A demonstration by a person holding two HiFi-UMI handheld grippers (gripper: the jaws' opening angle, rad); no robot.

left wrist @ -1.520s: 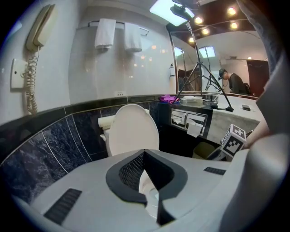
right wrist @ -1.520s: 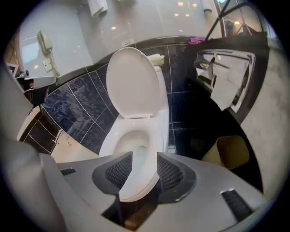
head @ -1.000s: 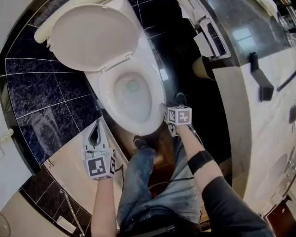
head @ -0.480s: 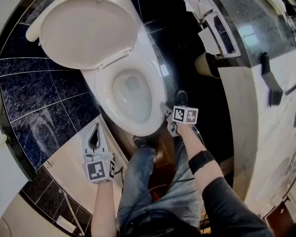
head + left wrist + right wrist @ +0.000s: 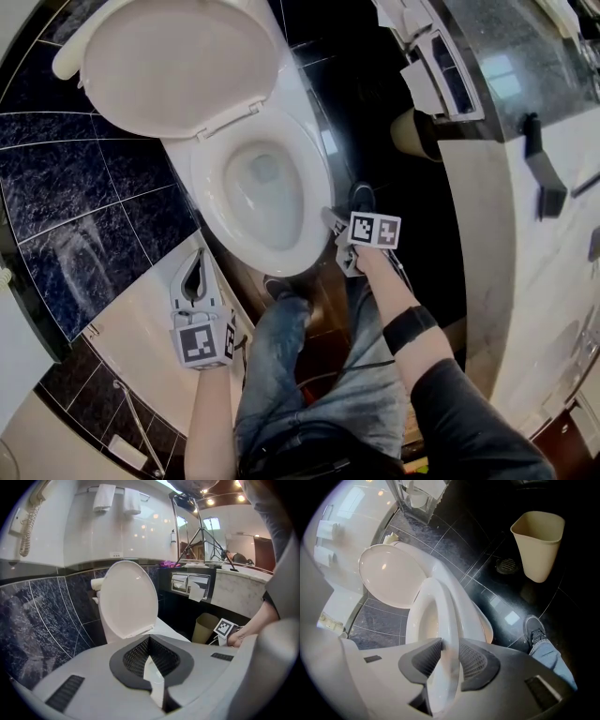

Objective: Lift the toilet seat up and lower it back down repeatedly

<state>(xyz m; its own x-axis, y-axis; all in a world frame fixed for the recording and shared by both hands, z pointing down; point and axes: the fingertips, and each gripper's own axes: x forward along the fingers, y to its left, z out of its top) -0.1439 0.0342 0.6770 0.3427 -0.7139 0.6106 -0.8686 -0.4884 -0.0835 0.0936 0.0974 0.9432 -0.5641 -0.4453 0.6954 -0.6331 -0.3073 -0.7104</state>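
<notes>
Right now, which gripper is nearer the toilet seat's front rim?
Right. The right gripper has just been closing its jaws on the front rim of the toilet seat. The left gripper hangs apart from it, off to one side, holding nothing.

Lid (image 5: 178,66) upright at the back, against the wall (image 5: 75,206). Before it, toilet seat (image 5: 281,255) over the bowl (image 5: 267,187). Right of the toilet, on the floor (image 5: 375,112), waste bin (image 5: 412,136), just beside the bench (image 5: 525,281). Above the bin, paper holders (image 5: 436,80) in the bench front. Left shoe (image 5: 278,286) before the bowl, right shoe (image 5: 364,197) at its right front. Towels (image 5: 115,498) high on the wall, above the lid.
</notes>
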